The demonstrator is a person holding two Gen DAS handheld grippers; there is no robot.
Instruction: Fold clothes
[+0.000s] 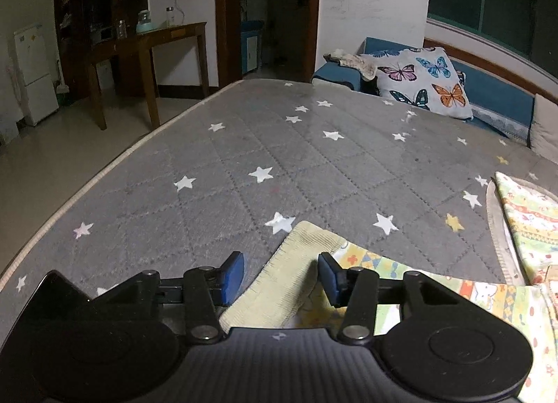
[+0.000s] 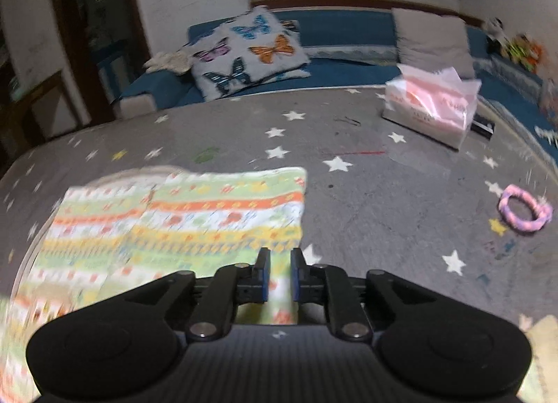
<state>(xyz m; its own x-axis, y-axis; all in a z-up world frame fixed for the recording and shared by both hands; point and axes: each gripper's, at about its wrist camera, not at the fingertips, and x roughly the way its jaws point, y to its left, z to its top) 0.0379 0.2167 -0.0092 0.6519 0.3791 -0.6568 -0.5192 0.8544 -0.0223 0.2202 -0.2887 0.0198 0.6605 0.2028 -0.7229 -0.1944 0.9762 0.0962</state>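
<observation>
Garment of soft cotton, printed in green, orange and yellow bands (image 2: 181, 225), lies flat near the front edge of the grey quilted star-patterned mattress (image 1: 244, 145); its ribbed yellow cuff (image 1: 293, 277) points toward the mattress centre. Left gripper (image 1: 280, 279) stands half open, blue pads either side of the cuff, not pressing it. Right gripper (image 2: 280, 275) shows a narrow gap over the garment's right edge, nothing clamped. Open grey surface extends to the far edge. Pink tissue pack (image 2: 432, 106) sits at the far right, pink hair scrunchie (image 2: 525, 212) near the right edge, butterfly cushion (image 1: 423, 80) on the blue sofa beyond.
</observation>
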